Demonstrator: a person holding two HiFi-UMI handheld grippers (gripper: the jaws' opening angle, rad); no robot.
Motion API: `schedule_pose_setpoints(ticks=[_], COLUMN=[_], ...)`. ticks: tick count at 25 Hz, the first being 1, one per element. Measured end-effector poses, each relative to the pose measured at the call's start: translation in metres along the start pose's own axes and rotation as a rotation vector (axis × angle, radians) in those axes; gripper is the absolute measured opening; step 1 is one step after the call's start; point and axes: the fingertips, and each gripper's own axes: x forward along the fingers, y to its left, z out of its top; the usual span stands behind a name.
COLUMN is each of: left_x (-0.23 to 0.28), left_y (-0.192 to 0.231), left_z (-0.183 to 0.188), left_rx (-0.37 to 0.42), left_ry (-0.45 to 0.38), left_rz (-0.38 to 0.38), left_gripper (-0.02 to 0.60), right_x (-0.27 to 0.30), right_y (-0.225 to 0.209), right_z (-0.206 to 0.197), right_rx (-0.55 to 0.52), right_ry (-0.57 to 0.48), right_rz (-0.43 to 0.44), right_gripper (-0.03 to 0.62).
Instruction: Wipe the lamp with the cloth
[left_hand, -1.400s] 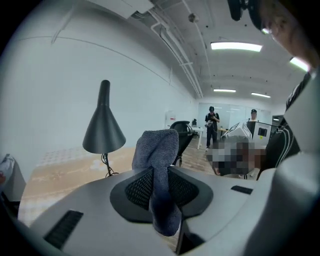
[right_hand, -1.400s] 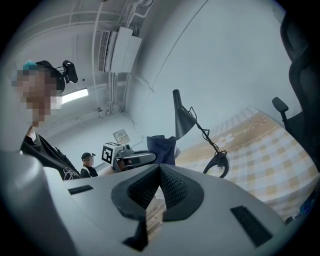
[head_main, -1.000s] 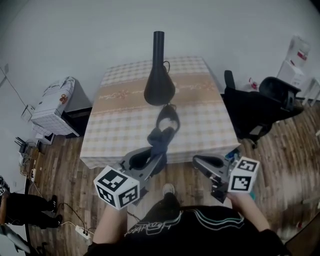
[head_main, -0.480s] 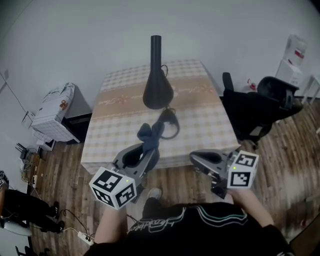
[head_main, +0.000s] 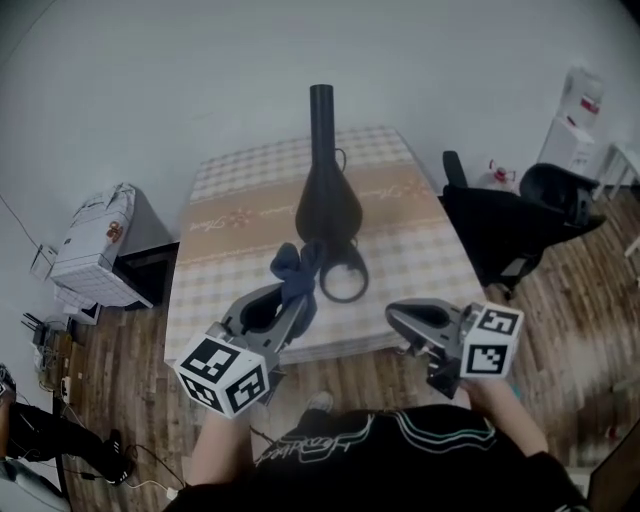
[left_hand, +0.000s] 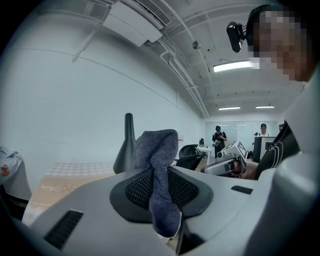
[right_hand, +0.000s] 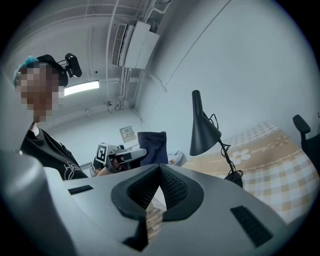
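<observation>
Wood flooring (head_main: 120, 340) surrounds a checked table (head_main: 225, 250) set against a pale wall, with a black office chair (head_main: 520, 215) to its right. On the table stands the black lamp (head_main: 327, 195), its cone shade widening downward above a ring base. At the near table edge, the left gripper (head_main: 292, 305) is clamped on a blue cloth (head_main: 296, 265), which rises bunched from its jaws just in front of the lamp. The right gripper (head_main: 395, 314), jaws pressed together on nothing, hovers off the table's near right corner.
</observation>
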Motion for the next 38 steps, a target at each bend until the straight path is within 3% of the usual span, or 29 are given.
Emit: schedule_pose_setpoints(ticks=[12, 22, 32, 38], left_x=[0.038, 0.091, 0.151, 0.190], left_y=[0.107, 0.168, 0.192, 0.197], left_z=[0.053, 0.139, 0.176, 0.178], left_rx=[0.048, 0.137, 0.210, 0.184], left_ry=[-0.058, -0.177, -0.232, -0.224], left_rz=[-0.081, -0.154, -0.234, -0.285], left_gripper=[0.072, 0.072, 0.072, 0.072], right_x=[0.054, 0.061, 0.051, 0.042], right_y=[-0.047, -0.070, -0.080, -0.082], right_z=[0.036, 0.069, 0.062, 0.063], right_rx=[0.046, 0.052, 0.051, 0.039], right_ry=[-0.057, -0.139, -0.183, -0.207], right_rz=[-0.169, -0.330, -0.479, -0.548], right_gripper=[0.011, 0.011, 0.011, 0.011])
